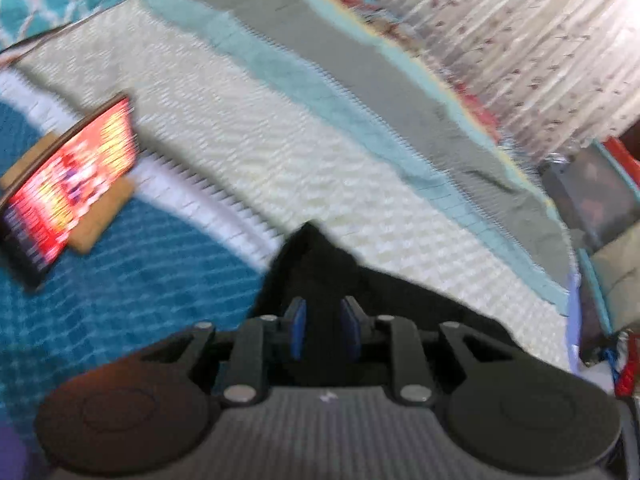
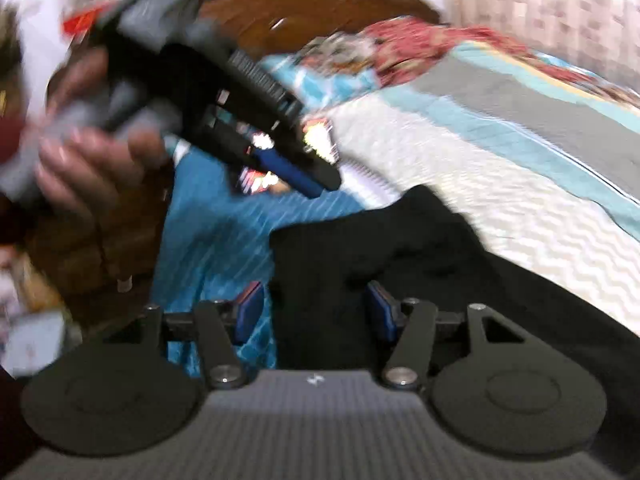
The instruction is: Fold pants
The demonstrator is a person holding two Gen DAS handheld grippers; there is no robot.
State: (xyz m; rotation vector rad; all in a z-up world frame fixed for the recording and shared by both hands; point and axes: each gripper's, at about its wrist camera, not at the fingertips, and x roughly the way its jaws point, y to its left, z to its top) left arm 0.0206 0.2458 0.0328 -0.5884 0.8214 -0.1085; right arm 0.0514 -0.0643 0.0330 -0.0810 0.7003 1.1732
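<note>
The black pants (image 2: 400, 248) lie bunched on the quilted bed, and both views are motion-blurred. My left gripper (image 1: 322, 326) has its blue pads a narrow gap apart, with black pants cloth (image 1: 320, 264) right in front of and around them; whether cloth is pinched is unclear. In the right wrist view the left gripper (image 2: 316, 182) hangs above the pants' far edge, held by a hand. My right gripper (image 2: 316, 312) is open, its blue pads (image 2: 248, 308) wide apart, with the pants' near edge between them.
A phone (image 1: 68, 188) with a bright red screen stands propped on the blue part of the quilt (image 1: 140, 264). A curtain (image 1: 520, 40) hangs beyond the bed's far side. A wooden headboard (image 2: 304, 12) and cluttered items are at the left.
</note>
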